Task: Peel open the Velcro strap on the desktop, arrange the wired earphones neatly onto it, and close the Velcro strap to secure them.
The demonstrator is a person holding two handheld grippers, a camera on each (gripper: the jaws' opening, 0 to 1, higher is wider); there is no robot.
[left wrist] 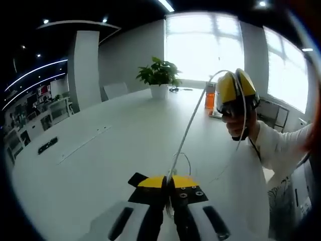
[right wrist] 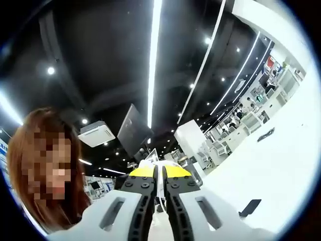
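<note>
Between the yellow tips of my left tongs (left wrist: 168, 183), low over the white table (left wrist: 115, 145), I have the thin white earphone cable (left wrist: 189, 125) pinched, the jaws clenched on it. From there the cable climbs in a taut slant to my right tongs (left wrist: 235, 90), which I hold up high off to the right, and it curves over their yellow tips; a slack loop of the same cable lies on the table just past my left tongs. In the right gripper view my right tongs (right wrist: 159, 173) point up at the dark ceiling with its strip lights (right wrist: 153, 55), jaws closed together; I cannot tell from there what sits between them. Farther down the table stand a potted plant (left wrist: 159, 78) and an orange bottle (left wrist: 209, 98), with bright windows (left wrist: 203, 45) behind.
</note>
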